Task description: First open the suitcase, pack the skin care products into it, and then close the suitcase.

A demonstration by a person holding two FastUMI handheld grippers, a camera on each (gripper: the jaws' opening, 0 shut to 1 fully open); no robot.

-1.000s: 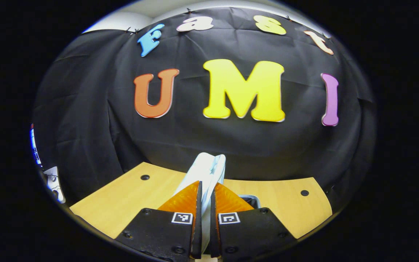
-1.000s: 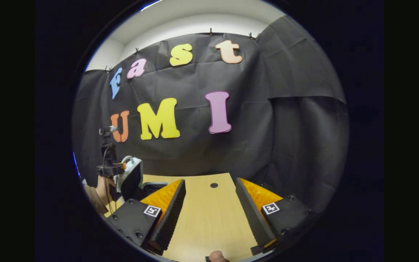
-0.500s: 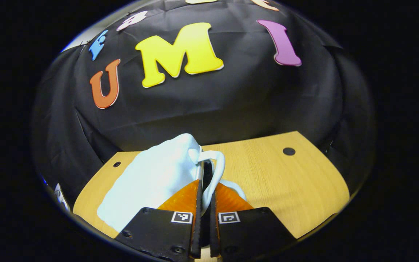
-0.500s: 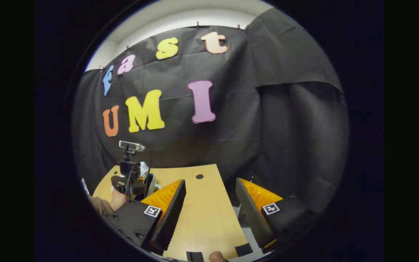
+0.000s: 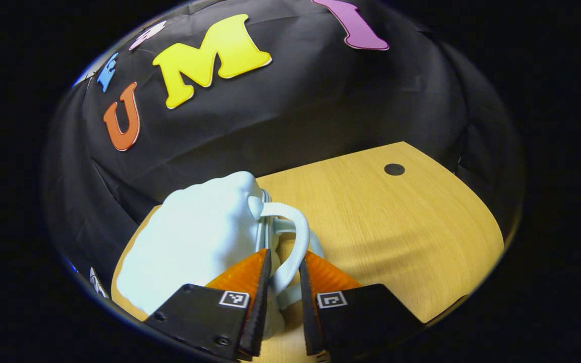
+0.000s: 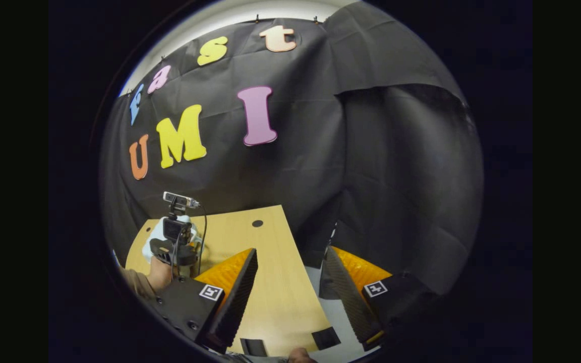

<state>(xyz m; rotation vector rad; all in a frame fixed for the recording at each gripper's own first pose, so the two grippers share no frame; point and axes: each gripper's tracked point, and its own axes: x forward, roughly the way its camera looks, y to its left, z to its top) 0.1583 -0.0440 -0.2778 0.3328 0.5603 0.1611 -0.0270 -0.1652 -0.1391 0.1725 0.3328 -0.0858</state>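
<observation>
One pale blue hard-shell suitcase (image 5: 194, 242) lies closed at lower left on the wooden surface (image 5: 396, 227). My left gripper (image 5: 283, 282) has its fingers slightly apart around the single curved handle (image 5: 293, 237); whether both press it I cannot tell. My right gripper (image 6: 288, 287) stands wide open, holding nothing.

Lid down: suitcase (image 5: 194, 242) went from standing on edge between my left fingers (image 5: 242, 275) a second ago to lying shut on the bench (image 5: 411, 227). My left gripper (image 5: 283, 282) tipped downward with it; fingers have eased apart slightly around the handle (image 5: 293, 242). My right gripper (image 6: 288, 282) swung right, past the bench edge, with grey floor (image 6: 338, 322) now under it.
</observation>
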